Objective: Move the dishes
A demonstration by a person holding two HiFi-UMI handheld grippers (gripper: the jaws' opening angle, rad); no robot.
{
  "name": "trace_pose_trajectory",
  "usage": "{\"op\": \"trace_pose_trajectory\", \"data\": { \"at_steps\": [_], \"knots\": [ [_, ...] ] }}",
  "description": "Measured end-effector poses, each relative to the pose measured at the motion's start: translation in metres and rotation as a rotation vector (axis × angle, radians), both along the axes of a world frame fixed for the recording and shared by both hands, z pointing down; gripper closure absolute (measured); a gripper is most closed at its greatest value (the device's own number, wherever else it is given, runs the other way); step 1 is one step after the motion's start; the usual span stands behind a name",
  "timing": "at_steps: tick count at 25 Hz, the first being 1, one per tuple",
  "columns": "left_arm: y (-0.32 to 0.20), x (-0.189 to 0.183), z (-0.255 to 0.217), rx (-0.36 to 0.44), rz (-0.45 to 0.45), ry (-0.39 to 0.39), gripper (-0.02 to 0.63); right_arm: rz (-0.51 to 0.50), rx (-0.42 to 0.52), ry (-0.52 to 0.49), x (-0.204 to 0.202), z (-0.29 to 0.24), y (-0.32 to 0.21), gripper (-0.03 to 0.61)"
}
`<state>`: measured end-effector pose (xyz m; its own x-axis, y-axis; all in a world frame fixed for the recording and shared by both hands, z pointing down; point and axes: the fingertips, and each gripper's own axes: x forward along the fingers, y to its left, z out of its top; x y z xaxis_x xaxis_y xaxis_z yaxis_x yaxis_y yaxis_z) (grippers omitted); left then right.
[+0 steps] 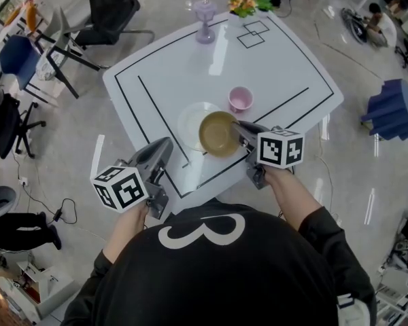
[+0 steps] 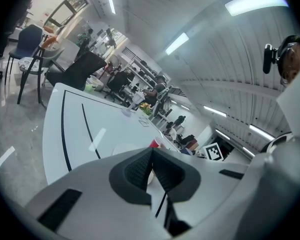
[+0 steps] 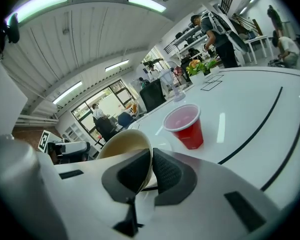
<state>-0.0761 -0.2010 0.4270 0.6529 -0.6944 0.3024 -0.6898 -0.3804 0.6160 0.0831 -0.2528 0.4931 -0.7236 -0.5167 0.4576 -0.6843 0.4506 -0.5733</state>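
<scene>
- One tan bowl (image 1: 217, 133) sits near the front of the white table (image 1: 285, 66), overlapping the right part of the one white plate (image 1: 188, 123). It is tilted in the right gripper view, and I cannot tell whether its base touches the plate.
- One red cup (image 1: 241, 98) stands upright just beyond the bowl, apart from it.
- One purple goblet (image 1: 205, 20) and one bunch of flowers (image 1: 245, 5) stand at the far edge.
- There are two grippers, one in each hand.
- The right gripper (image 1: 239, 129) reaches in from the near right, angled slightly down. Its jaws are pinched on the bowl's near rim, one pad inside the wall and one outside.
- The left gripper (image 1: 167, 143) hangs over the table's near left edge, pointing toward the plate and clear of it. Its jaws meet at the tips with nothing between them.
- The bowl covers the plate's right side.
- The marker cubes hide most of both hands, and only the forearms show.
- In the left gripper view the gripper's body hides most of the plate, and the cup shows as a red sliver.
</scene>
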Motion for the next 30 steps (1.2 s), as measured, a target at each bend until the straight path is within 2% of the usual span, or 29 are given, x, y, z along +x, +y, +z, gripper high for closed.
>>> {"op": "trace_pose_trajectory", "data": {
  "at_steps": [11,20,30],
  "knots": [
    [-0.006,0.015,0.004,-0.010,0.044,0.009,0.611,0.074,0.028,-0.005,0.046,-0.019,0.004,0.557],
    [-0.011,0.032,0.011,-0.027,0.086,0.016,0.611,0.158,-0.006,0.030,0.089,-0.004,0.008,0.555],
    [-0.019,0.040,0.013,-0.035,0.098,0.018,0.611,0.212,-0.064,0.101,0.115,0.021,0.006,0.548]
  ]
}}
